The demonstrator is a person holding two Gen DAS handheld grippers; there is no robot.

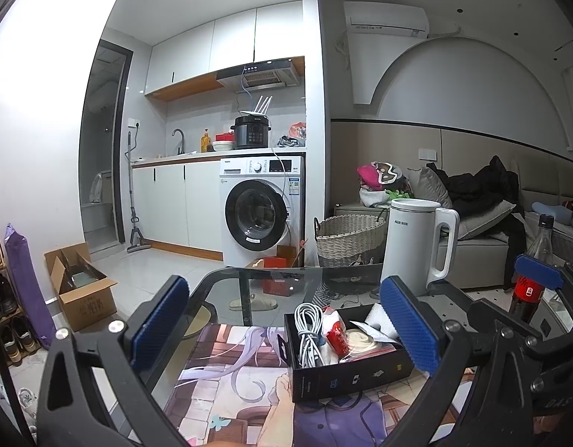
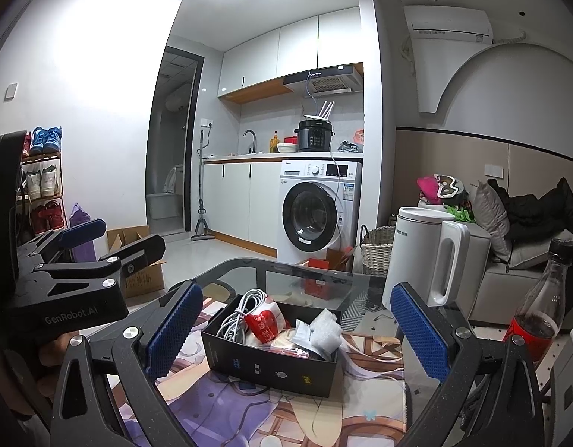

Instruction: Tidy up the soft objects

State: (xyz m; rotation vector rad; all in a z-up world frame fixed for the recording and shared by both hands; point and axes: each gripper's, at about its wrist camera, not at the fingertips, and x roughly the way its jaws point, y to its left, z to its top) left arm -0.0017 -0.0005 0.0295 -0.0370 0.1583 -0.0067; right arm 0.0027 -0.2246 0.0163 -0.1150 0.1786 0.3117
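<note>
A black open box (image 1: 346, 376) (image 2: 271, 363) sits on a printed anime mat (image 1: 226, 391) (image 2: 286, 409) on a glass table. It holds a coiled white cable (image 1: 308, 329) (image 2: 236, 314), a red-and-white packet (image 1: 333, 329) (image 2: 264, 322), white foam (image 2: 325, 331) and a small white sachet (image 2: 303, 333). My left gripper (image 1: 284, 326) is open and empty, its blue pads either side of the box. My right gripper (image 2: 295, 329) is open and empty, also framing the box. The left gripper also shows at the left of the right wrist view (image 2: 111, 246).
A white kettle (image 1: 420, 246) (image 2: 428, 257) stands behind the box. A cola bottle (image 1: 532, 272) (image 2: 540, 305) stands at the right. Beyond the table are a wicker basket (image 1: 349, 238), a washing machine (image 1: 262, 208), a cardboard box (image 1: 81, 287) and a sofa with clothes (image 1: 484, 201).
</note>
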